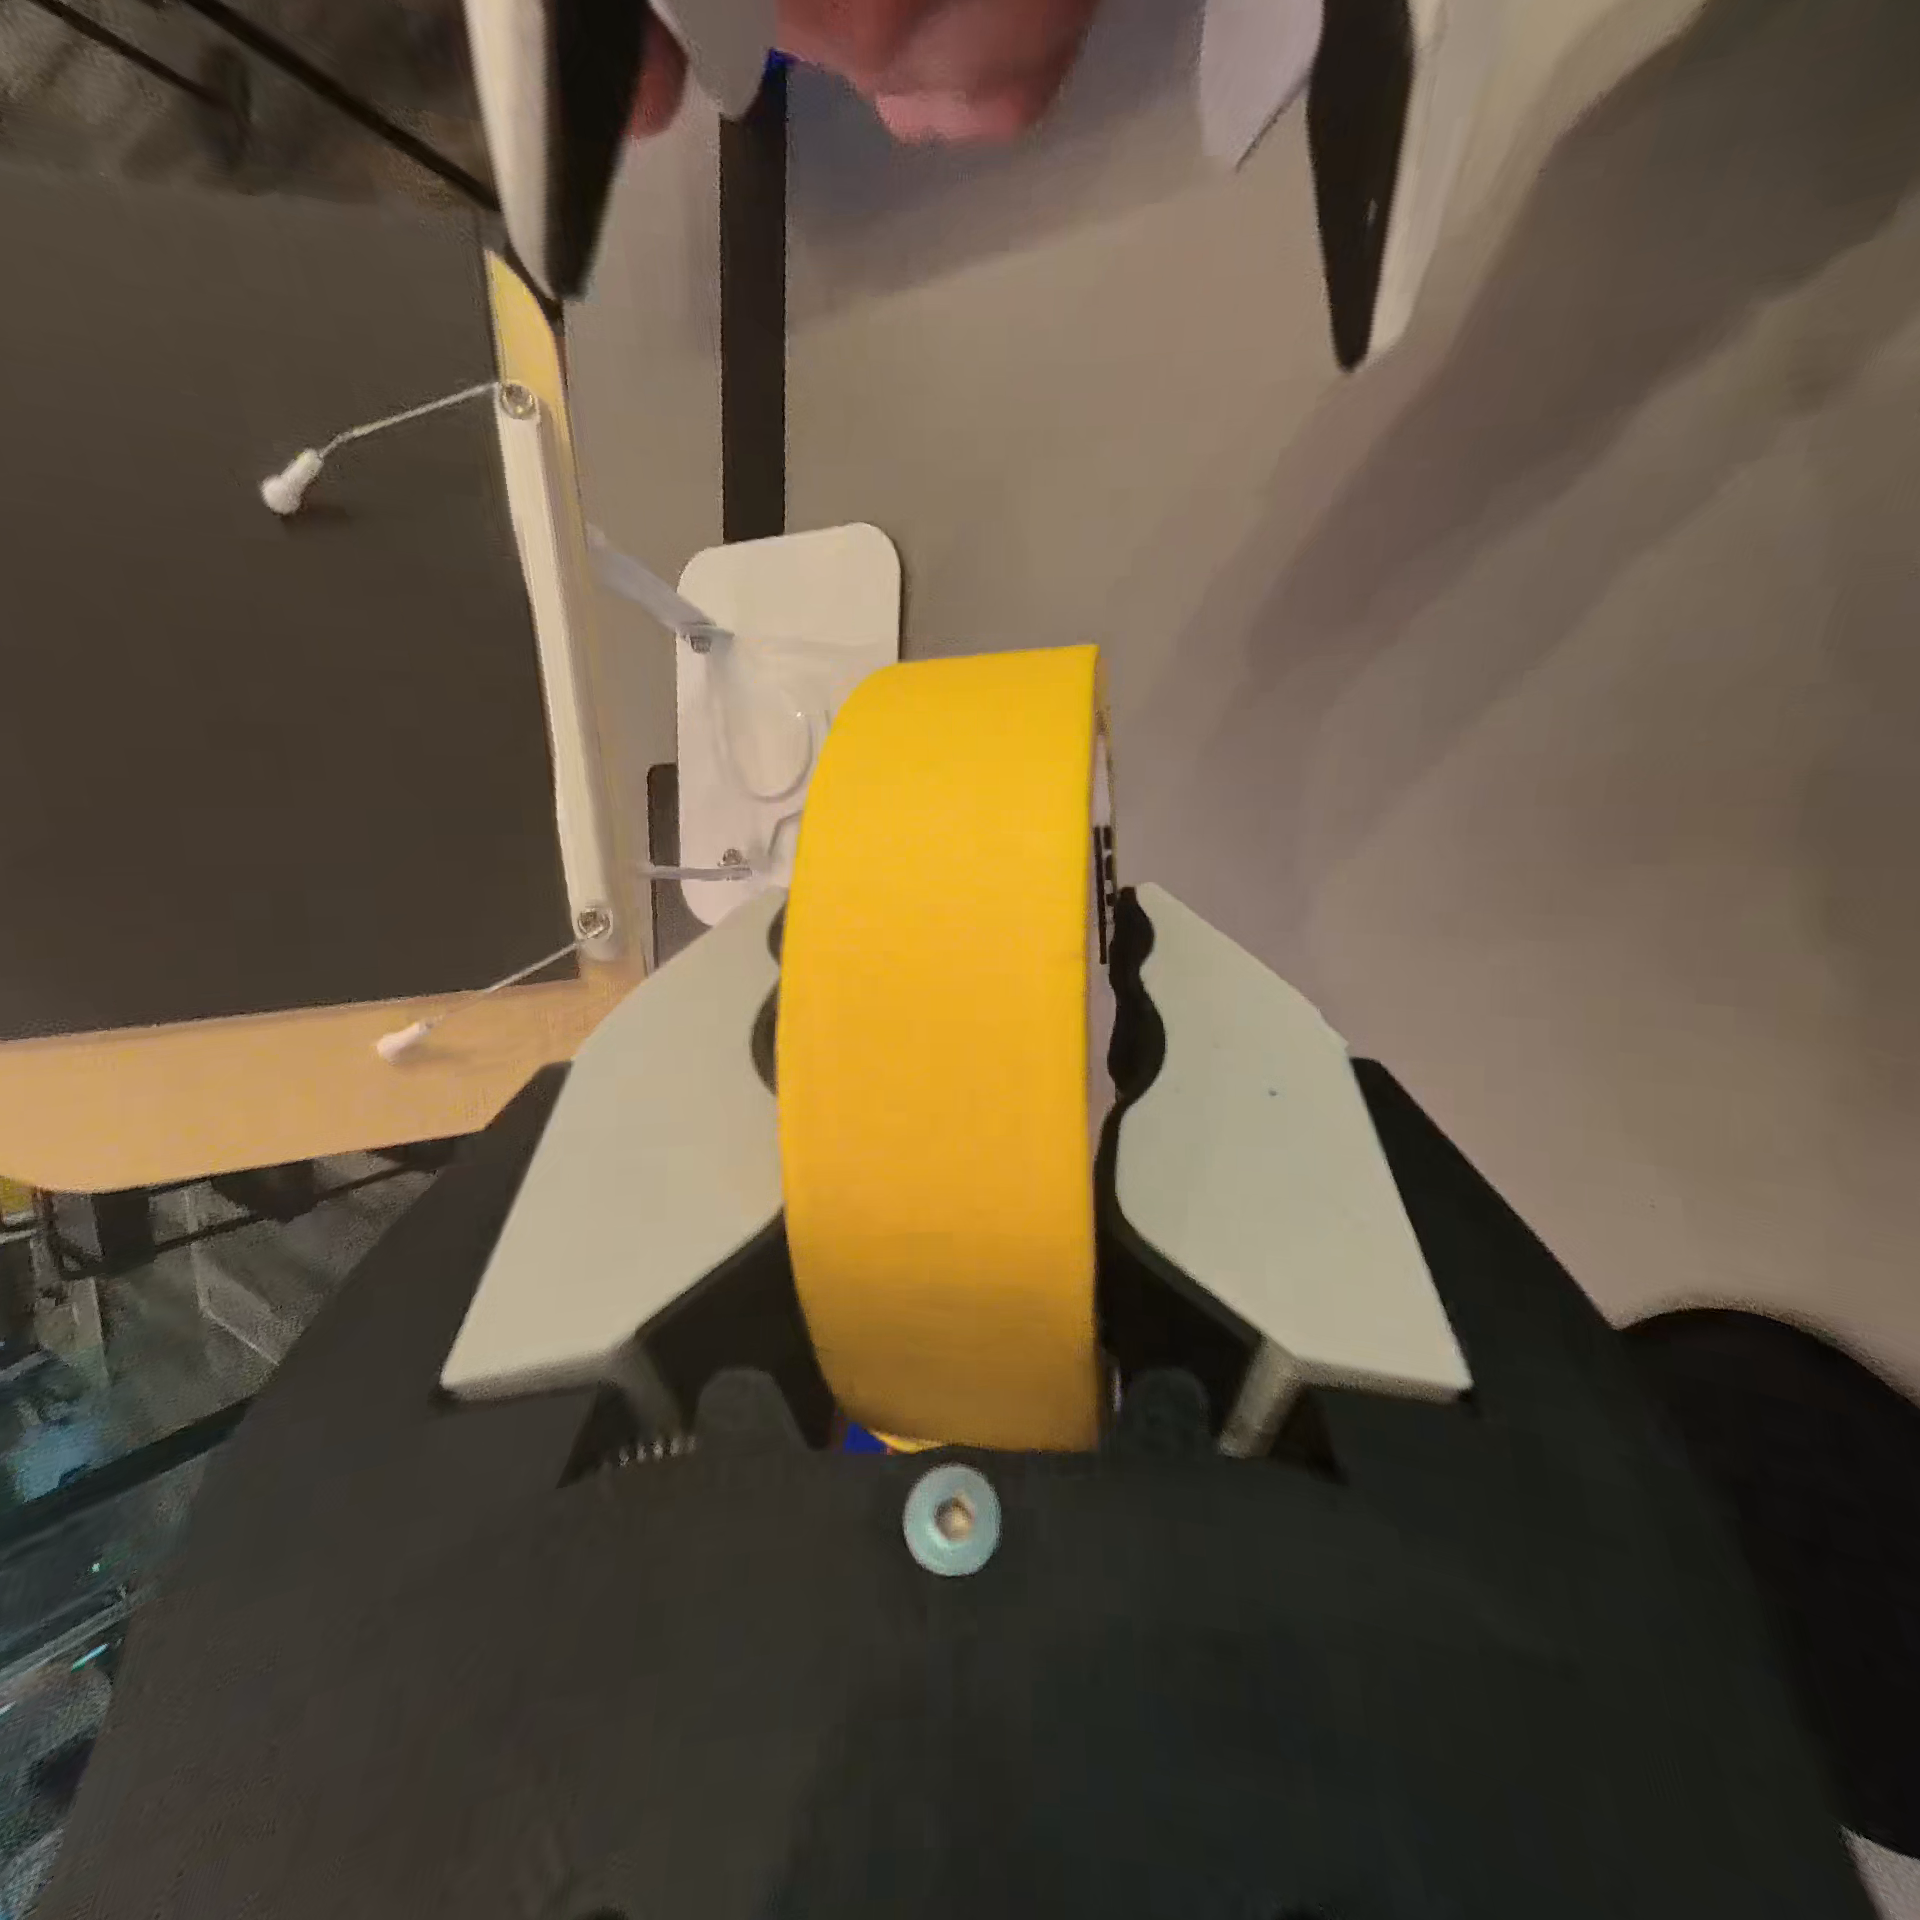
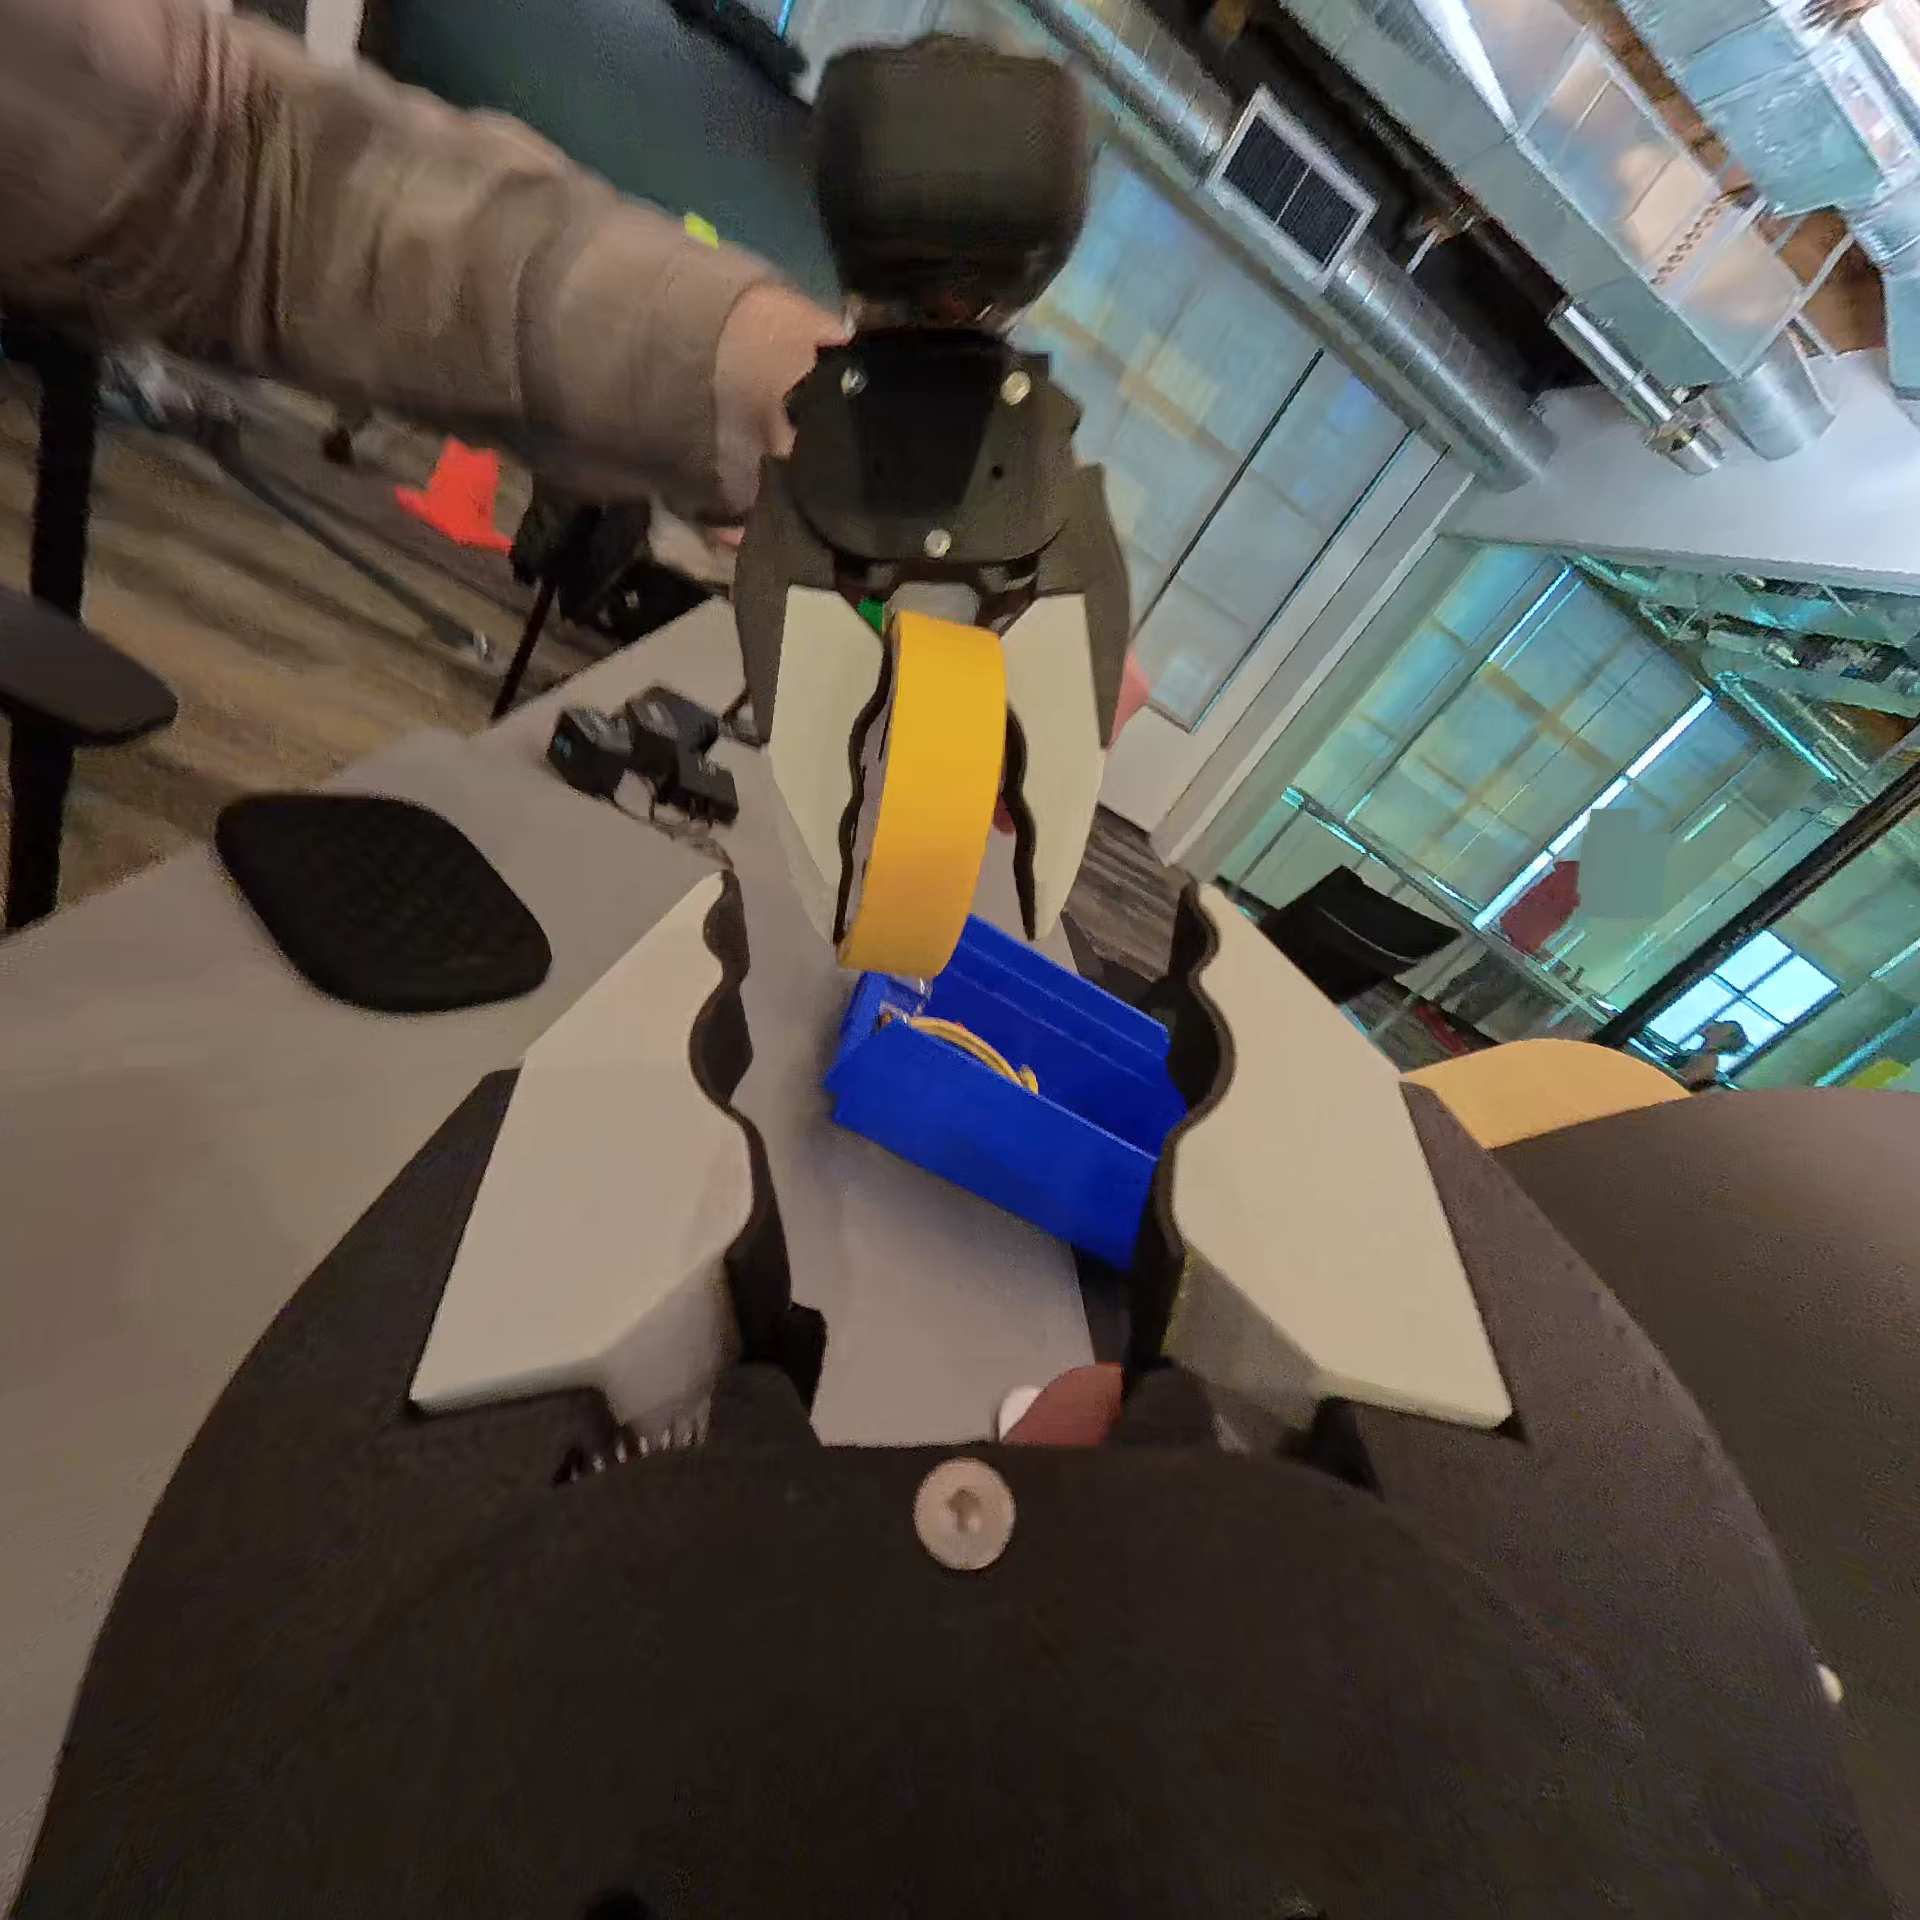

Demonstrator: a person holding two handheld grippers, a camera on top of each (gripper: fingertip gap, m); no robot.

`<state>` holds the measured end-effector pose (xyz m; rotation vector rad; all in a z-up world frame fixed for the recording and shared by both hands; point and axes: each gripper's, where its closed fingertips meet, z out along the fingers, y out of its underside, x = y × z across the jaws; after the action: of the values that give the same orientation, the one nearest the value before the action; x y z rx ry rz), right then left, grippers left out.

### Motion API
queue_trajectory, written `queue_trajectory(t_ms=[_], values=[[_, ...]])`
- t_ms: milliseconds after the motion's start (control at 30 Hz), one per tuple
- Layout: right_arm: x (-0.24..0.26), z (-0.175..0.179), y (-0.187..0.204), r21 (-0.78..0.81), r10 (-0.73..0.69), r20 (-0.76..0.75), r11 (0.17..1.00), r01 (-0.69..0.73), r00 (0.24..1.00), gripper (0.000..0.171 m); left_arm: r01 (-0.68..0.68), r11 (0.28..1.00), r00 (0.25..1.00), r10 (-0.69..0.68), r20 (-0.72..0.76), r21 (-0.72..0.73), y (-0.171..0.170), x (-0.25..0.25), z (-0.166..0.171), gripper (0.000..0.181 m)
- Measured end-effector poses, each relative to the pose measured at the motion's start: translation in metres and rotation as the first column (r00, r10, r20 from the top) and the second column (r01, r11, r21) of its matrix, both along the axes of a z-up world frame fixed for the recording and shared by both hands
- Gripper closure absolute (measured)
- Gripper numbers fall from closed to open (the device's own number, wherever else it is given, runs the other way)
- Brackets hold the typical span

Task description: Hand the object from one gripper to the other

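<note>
The left tongs (image 1: 940, 997) are clamping a yellow tape roll (image 1: 940, 1039) on edge between their pads, held in the air. The right tongs (image 2: 961, 997) are gaping wide and holding nothing, facing the roll without touching it. Only the right wrist view is showing the blue bin (image 2: 997, 1101) sitting on the grey table (image 2: 208, 1122) below.

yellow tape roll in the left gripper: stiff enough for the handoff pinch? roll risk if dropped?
The yellow tape roll looks rigid: the left gripper clamps its flat faces with no visible squashing. Being round, it would probably roll if dropped on edge. The right gripper is open, so it likely fits.
</note>
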<state>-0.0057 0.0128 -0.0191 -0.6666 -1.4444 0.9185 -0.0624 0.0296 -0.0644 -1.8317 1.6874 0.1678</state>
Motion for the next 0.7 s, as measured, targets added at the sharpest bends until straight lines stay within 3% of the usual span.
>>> queue_trajectory(t_ms=[133,200,300,367,467,700], values=[[-0.007,-0.015,-0.001,0.124,-0.064,0.078,0.991,0.054,0.995,0.098,0.035,0.985,0.999,-0.036,-0.002,-0.169,-0.008,0.006,-0.005,0.125],[-0.013,-0.02,0.0,0.253,-0.142,0.076,0.96,0.119,0.987,0.093,0.082,0.955,0.997,-0.078,0.024,-0.286,-0.017,0.011,-0.008,0.124],[-0.023,-0.021,0.001,0.518,-0.278,-0.015,0.819,0.246,0.96,0.082,0.135,0.882,0.991,-0.13,0.043,-0.452,-0.033,0.012,-0.01,0.124],[-0.033,-0.023,-0.006,0.632,-0.325,-0.062,0.719,0.29,0.944,0.065,0.149,0.841,0.988,-0.145,0.049,-0.519,-0.038,0.01,-0.012,0.124],[-0.049,-0.028,-0.022,0.635,-0.309,-0.061,0.722,0.275,0.949,0.044,0.164,0.77,0.986,-0.147,0.078,-0.617,-0.045,0.01,-0.012,0.124],[-0.068,-0.034,-0.023,0.583,-0.342,-0.079,0.746,0.322,0.936,0.05,0.219,0.727,0.971,-0.225,0.076,-0.651,-0.057,0.027,-0.023,0.125]])
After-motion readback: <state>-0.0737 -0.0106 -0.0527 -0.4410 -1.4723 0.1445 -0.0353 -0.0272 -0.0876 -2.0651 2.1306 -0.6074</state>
